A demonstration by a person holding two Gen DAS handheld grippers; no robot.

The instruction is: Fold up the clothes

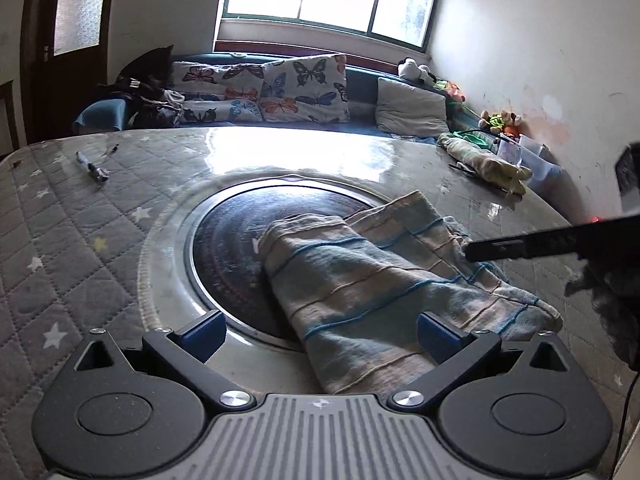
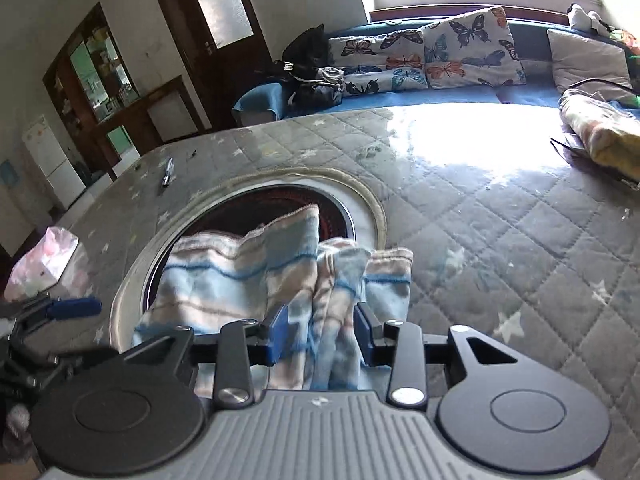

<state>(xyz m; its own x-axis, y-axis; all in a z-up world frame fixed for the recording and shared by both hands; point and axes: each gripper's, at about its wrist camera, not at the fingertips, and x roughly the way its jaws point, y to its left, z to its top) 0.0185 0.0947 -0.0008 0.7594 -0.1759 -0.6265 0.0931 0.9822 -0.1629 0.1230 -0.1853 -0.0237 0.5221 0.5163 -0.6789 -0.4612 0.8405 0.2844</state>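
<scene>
A blue and beige striped cloth [image 1: 372, 288] lies folded on the quilted table, partly over a round dark hob plate [image 1: 240, 248]. My left gripper [image 1: 320, 334] is open, its blue pads on either side of the cloth's near end, not closed on it. My right gripper [image 2: 322, 334] is shut on a bunched edge of the same cloth [image 2: 256, 272], with folds pinched between its blue pads. In the left wrist view the right gripper's black finger [image 1: 560, 242] reaches in from the right onto the cloth.
A pen [image 1: 94, 168] lies at the table's far left. A yellow-green cloth bundle [image 1: 484, 160] and plastic containers [image 1: 528, 156] sit at the far right by the wall. A sofa with butterfly cushions [image 1: 280, 92] stands behind the table. A plastic bag [image 2: 44, 264] lies at the left.
</scene>
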